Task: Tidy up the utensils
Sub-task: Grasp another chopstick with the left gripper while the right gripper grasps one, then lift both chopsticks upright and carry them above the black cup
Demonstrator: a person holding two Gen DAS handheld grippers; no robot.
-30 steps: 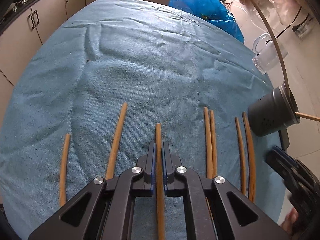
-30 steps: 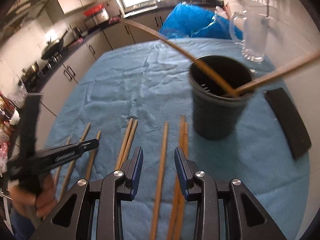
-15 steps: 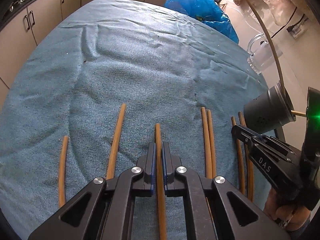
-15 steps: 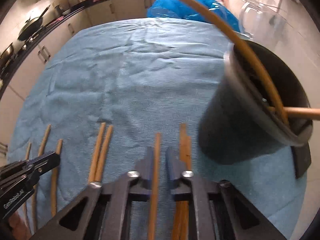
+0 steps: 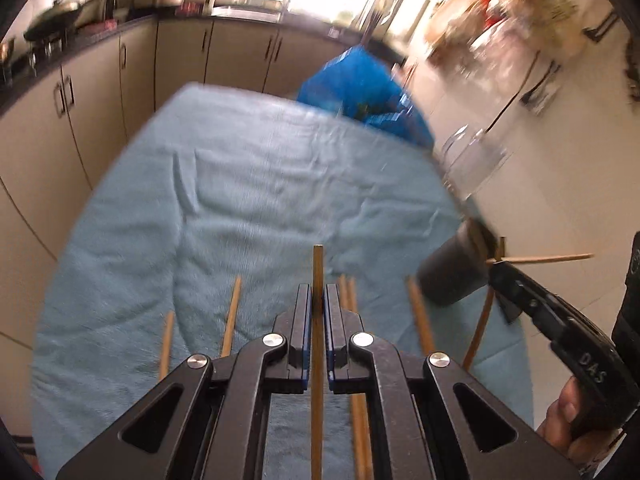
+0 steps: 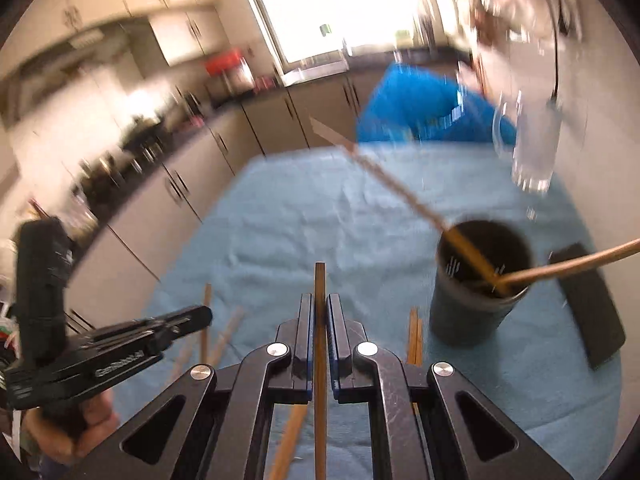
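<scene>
Both grippers (image 5: 318, 296) (image 6: 319, 308) apparently clamp chopsticks (image 5: 318, 268) (image 6: 319, 280)

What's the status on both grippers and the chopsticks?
Left gripper and right gripper: jaws shut on one chopstick each. Holder has two sticks in. More lie on the towel. Nothing blocking.

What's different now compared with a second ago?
The right gripper closed on a chopstick, and both grippers lifted their chopsticks off the blue cloth. The left gripper kept its chopstick clamped. The black holder stayed put.
</scene>
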